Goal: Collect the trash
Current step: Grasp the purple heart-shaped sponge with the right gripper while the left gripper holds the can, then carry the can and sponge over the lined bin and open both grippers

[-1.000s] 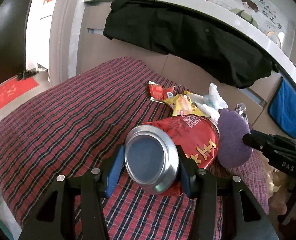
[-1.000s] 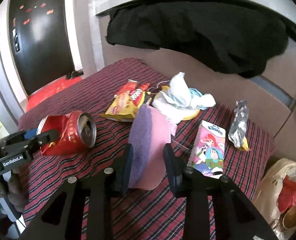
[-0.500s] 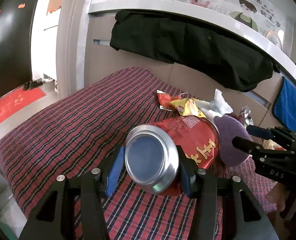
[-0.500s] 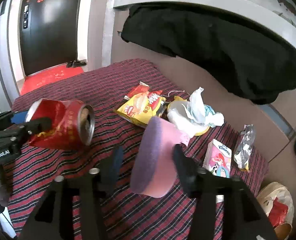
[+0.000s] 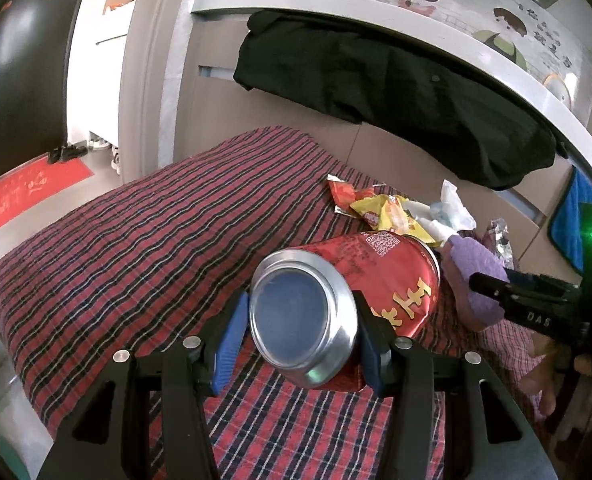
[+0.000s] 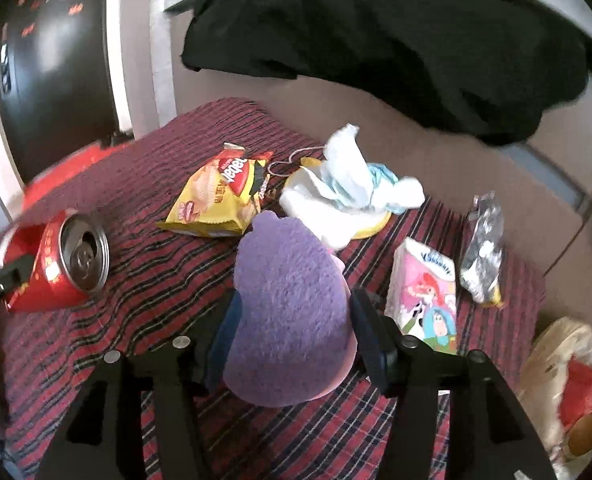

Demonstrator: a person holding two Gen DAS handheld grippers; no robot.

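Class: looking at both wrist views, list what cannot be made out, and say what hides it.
- Left wrist view: the dented red drink can hides its own open top.
- Right wrist view: the translucent plastic bag is cut by the frame edge; contents unclear.
- Right wrist view: the fuzzy purple pad hides the plaid cloth behind.

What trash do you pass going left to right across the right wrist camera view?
Red can → yellow snack bag → purple pad in the right gripper → tissue pack → silver wrapper → trash bag.
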